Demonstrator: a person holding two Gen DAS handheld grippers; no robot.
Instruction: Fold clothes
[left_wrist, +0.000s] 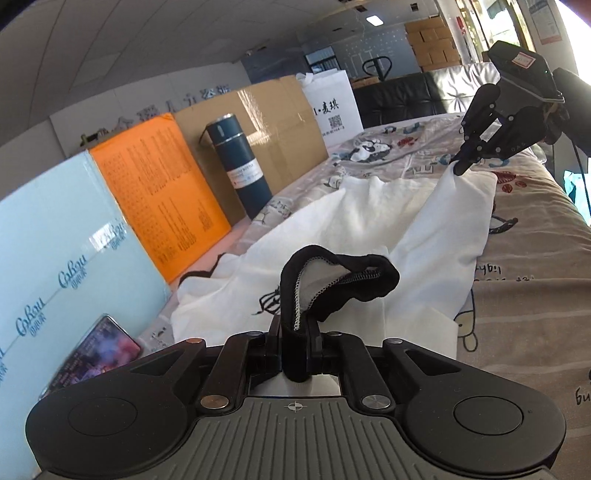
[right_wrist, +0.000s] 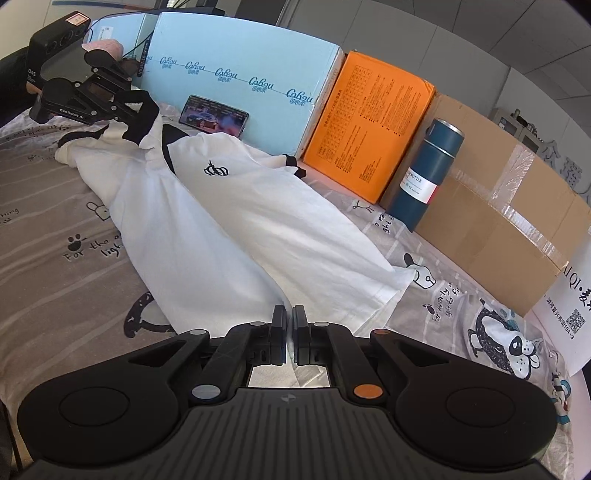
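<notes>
The white shirt (right_wrist: 236, 221) lies stretched across the printed bedsheet (right_wrist: 66, 258), beside the orange box (right_wrist: 369, 129). My left gripper (left_wrist: 294, 325) pinches its black collar (left_wrist: 332, 273); my right gripper (right_wrist: 289, 325) clenches, seemingly, the hem.

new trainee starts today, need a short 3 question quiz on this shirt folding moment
1. True or false: the left gripper is shut on the black collar of the white shirt.
2. What does the right gripper pinch?
A. the blue bottle
B. the hem end of the white shirt
C. the phone
3. Fill in: the shirt lies on a printed ____, with an orange box standing along its far edge.

Key
1. True: black trim runs up between the closed fingers.
2. B: white cloth is nipped between the shut fingers.
3. Bedsheet.
</notes>
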